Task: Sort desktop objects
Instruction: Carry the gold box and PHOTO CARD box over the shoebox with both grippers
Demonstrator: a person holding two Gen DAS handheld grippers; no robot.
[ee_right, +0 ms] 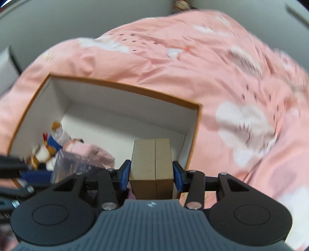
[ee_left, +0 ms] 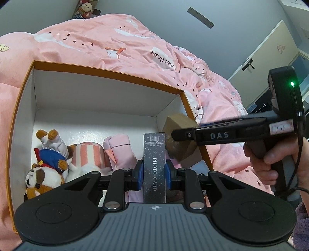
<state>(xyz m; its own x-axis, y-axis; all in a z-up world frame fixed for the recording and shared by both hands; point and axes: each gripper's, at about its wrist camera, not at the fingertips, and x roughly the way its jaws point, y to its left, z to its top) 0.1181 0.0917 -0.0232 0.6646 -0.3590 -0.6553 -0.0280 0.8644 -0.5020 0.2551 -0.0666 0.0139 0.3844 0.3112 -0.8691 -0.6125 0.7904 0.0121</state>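
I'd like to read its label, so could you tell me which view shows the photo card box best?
The left wrist view: the photo card box stands sharp and centred between the left gripper's pads, lettering legible. The right wrist view shows it blurred at the left edge.

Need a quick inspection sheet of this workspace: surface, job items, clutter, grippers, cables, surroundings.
Surface: pink quilt on a bed.
Job's things: orange-rimmed box holding plush dog, striped plush, pink pouch.
Clutter: nothing seen.
Grippers: left gripper shut on photo card box; right gripper shut on cardboard box, both over the box.
Cables: black cable by the hand.
Surroundings: grey wall, cabinet door, shelf plush toys.
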